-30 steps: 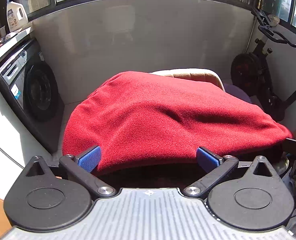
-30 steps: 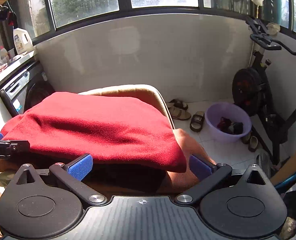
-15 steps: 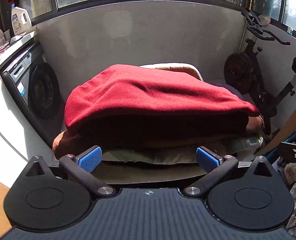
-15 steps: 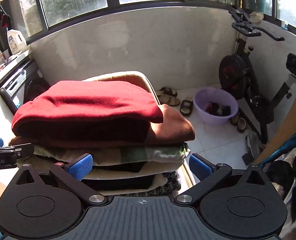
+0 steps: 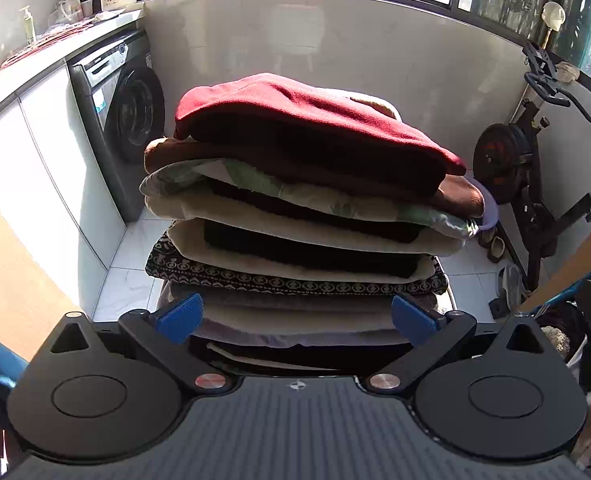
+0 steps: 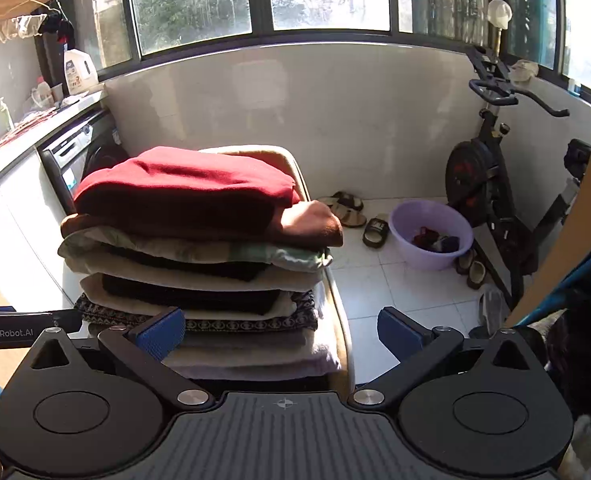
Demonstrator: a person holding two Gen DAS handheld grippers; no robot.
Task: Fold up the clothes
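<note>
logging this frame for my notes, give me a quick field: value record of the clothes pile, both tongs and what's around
top item: folded red garment on the pile
under it: brown garment, then pale, black and patterned folded layers
pile support: chair with a beige cover
left tongs: open, empty, facing the pile's lower layers
right tongs: open, empty, at the pile's right edge
left of pile: washing machine under a counter
right of pile: purple basin on the tiled floor, slippers beside it, exercise bike
</note>
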